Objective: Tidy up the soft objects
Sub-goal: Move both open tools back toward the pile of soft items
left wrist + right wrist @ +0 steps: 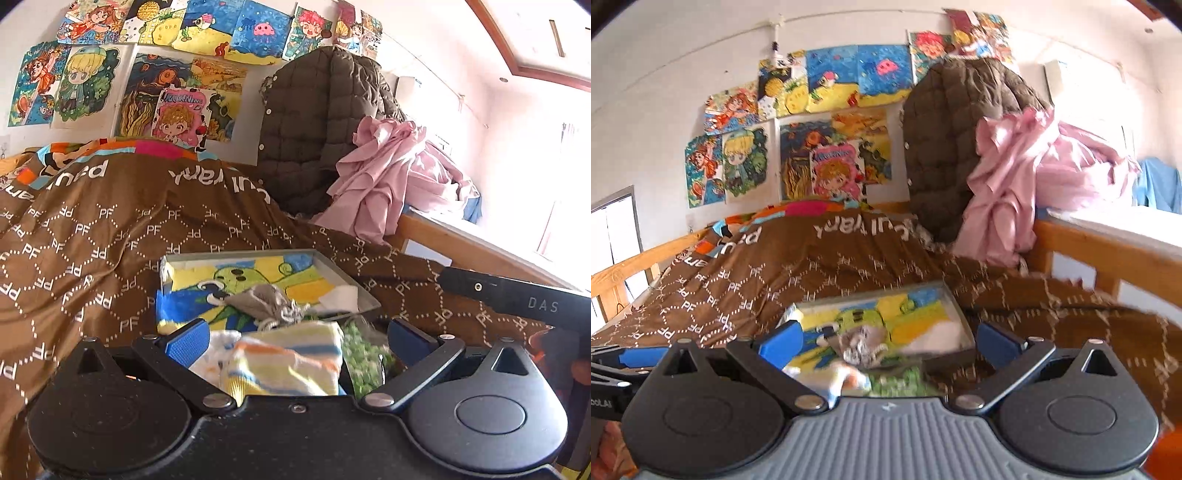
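My left gripper [291,338] stands wide open over a striped yellow, blue and orange knit cloth [286,360], gripping nothing. My right gripper [888,341] gapes equally, empty. Beyond lies the shallow grey tray [364,291] holding a grey drawstring pouch [266,301]; the right view blurs it.

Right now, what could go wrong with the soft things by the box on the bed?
The striped cloth sits between the left gripper's open fingers, so a sloppy close might also snag the green fabric beside it. The grey drawstring pouch lies at the shallow box's near edge and might slide out onto the brown blanket.
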